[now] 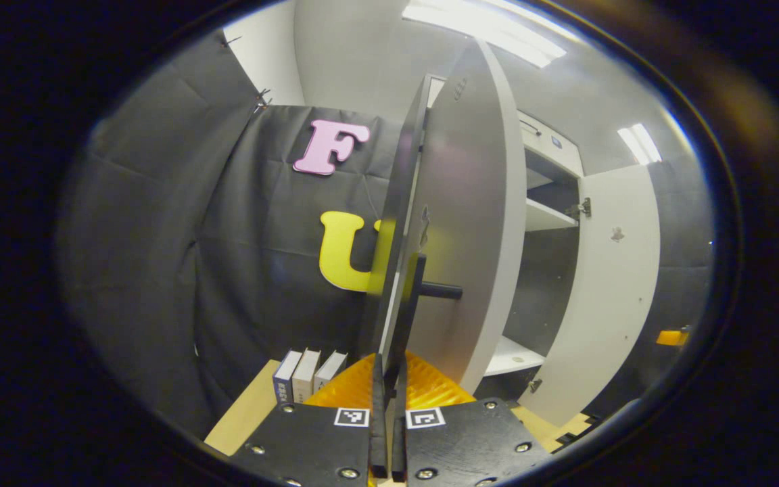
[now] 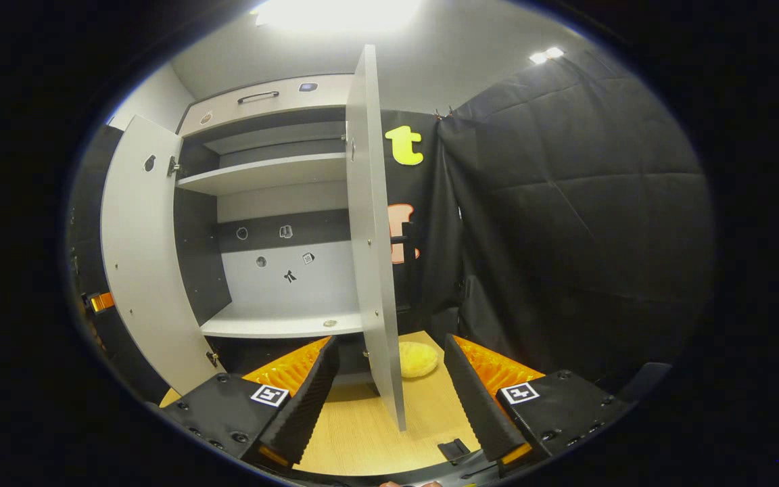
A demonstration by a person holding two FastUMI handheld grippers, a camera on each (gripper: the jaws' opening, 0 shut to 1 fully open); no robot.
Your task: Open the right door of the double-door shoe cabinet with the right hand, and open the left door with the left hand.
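The white shoe cabinet (image 2: 274,176) stands with both doors swung out. In the left gripper view the left door (image 1: 464,223) is nearly edge-on right ahead. My left gripper (image 1: 389,412) is shut on the lower end of its black bar handle (image 1: 415,297). The right door (image 1: 612,291) hangs wide open farther right. In the right gripper view the right door (image 2: 370,237) is edge-on at centre, its dark handle (image 2: 403,240) on the far side. My right gripper (image 2: 389,399) is open, its fingers either side of the door's lower corner without touching it. The left door (image 2: 143,270) stands open at left.
Bare shelves (image 2: 274,326) show inside the cabinet. Three books (image 1: 308,375) stand on the wooden surface (image 1: 247,412) against the black cloth. A yellow round pad (image 2: 418,358) lies on the wood behind the right door. Black cloth walls close in both sides.
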